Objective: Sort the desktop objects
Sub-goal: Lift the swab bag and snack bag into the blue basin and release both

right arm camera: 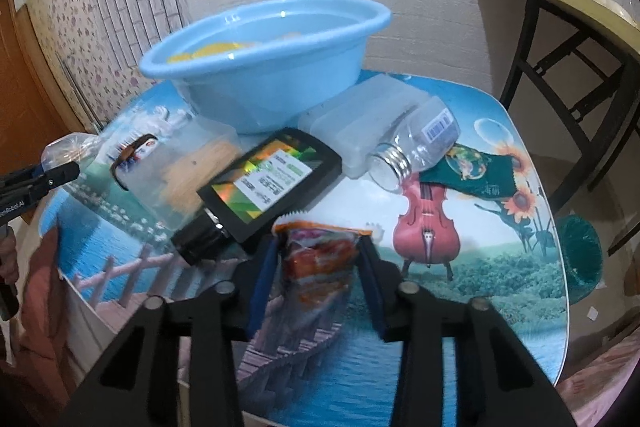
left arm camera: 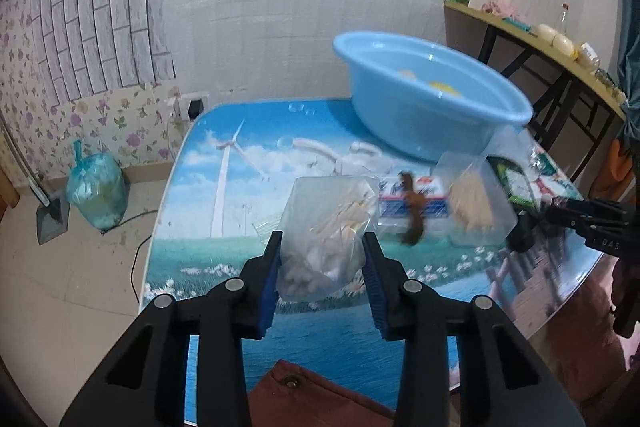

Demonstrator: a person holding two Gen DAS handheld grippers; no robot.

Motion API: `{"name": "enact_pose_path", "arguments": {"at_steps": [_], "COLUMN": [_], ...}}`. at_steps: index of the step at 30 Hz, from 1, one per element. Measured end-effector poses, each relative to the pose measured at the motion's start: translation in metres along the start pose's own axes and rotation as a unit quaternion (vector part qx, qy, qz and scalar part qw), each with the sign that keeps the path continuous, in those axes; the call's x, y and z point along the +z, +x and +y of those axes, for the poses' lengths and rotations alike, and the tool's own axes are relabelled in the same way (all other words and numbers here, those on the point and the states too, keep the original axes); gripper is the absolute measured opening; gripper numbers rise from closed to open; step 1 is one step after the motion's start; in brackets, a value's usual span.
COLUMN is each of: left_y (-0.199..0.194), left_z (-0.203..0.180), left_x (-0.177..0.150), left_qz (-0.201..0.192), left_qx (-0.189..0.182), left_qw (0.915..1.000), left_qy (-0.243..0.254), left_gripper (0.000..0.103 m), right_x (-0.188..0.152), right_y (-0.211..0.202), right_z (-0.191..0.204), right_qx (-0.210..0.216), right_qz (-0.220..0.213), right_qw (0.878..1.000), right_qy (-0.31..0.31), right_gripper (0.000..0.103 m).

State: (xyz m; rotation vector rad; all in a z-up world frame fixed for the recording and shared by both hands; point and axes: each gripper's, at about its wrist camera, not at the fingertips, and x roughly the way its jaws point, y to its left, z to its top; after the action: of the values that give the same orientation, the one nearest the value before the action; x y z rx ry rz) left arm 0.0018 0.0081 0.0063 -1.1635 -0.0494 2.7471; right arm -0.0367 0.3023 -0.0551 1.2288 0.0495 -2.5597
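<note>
- Left wrist view: the left hand-held gripper point(left arm camera: 323, 259) holds a clear bag of sticks point(left arm camera: 332, 223) above the counter point(left arm camera: 208, 195); the blue basin point(left arm camera: 428, 99) lies ahead, to the right.
- Right wrist view: the right hand-held gripper point(right arm camera: 318, 267) grips an orange snack packet point(right arm camera: 320, 259), its long axis pointing forward; the basin point(right arm camera: 272, 67) is ahead, slightly left, seemingly nearer this hand.

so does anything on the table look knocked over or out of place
The clear bottle lies on its side, propped on a translucent box, its silver cap pointing toward the table edge. The black bottle also lies flat. Nothing looks spilled. Each gripper holds a bag: cotton swabs on the left, a snack packet on the right.
</note>
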Motion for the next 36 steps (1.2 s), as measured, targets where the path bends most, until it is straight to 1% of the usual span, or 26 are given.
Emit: {"name": "enact_pose_path", "arguments": {"at_steps": [5,13,22,27,36], "left_y": [-0.012,-0.013,-0.003,0.011,0.037], "left_z": [-0.007,-0.023,-0.045,-0.057,-0.074], "left_x": [0.013,0.035,0.071,0.086,0.1], "left_qz": [-0.017,-0.033,-0.054,-0.05,-0.037], "left_qx": [-0.01,-0.026,-0.041,-0.05,-0.061], "left_qw": [0.9998,0.999,0.9971,0.9964,0.9957], "left_qy": [0.004,0.016,0.033,0.045,0.059], "left_gripper": [0.037,0.037,0.037,0.037,0.037], "right_x": [0.005,0.022,0.063,0.08,0.094], "right_y": [-0.011,-0.031,-0.039,-0.037,-0.019], "right_z": [0.003,0.009,0.017,0.024,0.024], "right_qx": [0.011,0.035,0.054,0.066,0.075], "right_qz": [-0.017,-0.052,-0.101,-0.117,-0.115], "right_qw": [1.0,0.998,0.993,0.991,0.99], "right_qy": [-0.002,0.0,-0.013,-0.024,-0.027], "right_gripper": [0.034,0.034,0.034,0.034,0.034]}}
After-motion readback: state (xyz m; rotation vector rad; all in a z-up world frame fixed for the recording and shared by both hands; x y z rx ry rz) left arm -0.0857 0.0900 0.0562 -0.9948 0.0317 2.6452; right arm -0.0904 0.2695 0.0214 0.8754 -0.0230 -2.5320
